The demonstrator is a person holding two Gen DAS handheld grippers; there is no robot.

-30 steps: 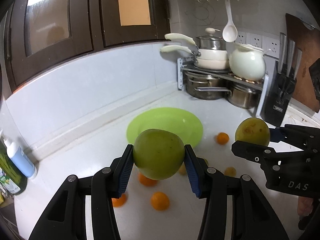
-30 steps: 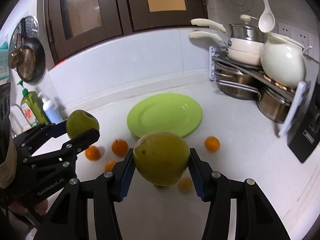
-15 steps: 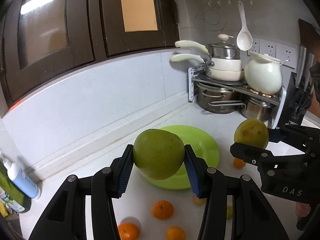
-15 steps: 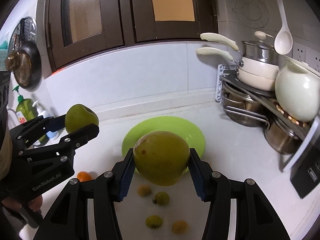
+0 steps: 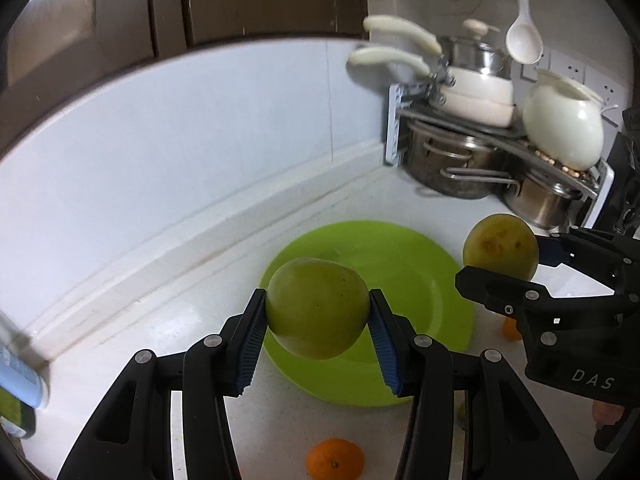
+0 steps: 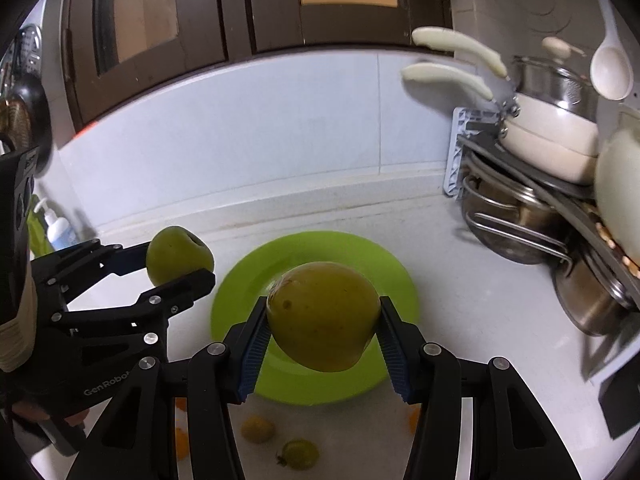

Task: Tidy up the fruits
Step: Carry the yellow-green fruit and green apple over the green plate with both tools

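My left gripper [image 5: 317, 314] is shut on a green apple [image 5: 317, 312] and holds it above the near left edge of a lime green plate [image 5: 400, 256]. It also shows in the right wrist view [image 6: 178, 258]. My right gripper [image 6: 322, 322] is shut on a yellow-green pear [image 6: 322, 320], above the near part of the plate [image 6: 340, 248]. It also shows in the left wrist view [image 5: 500, 246], over the plate's right rim. Small oranges [image 5: 335, 460] and small yellow-green fruits [image 6: 298, 454] lie on the white counter in front of the plate.
A rack with steel pots [image 5: 452, 168], white pans [image 5: 472, 92] and a white jug [image 5: 562, 128] stands at the back right. A white ladle [image 5: 523, 40] hangs above. A soap bottle [image 6: 58, 228] stands at the left by the wall.
Both grippers have moved forward and closer to the plate with their fruits still held. The plate now lies right under them and the loose small fruits have slid toward the bottom of view.
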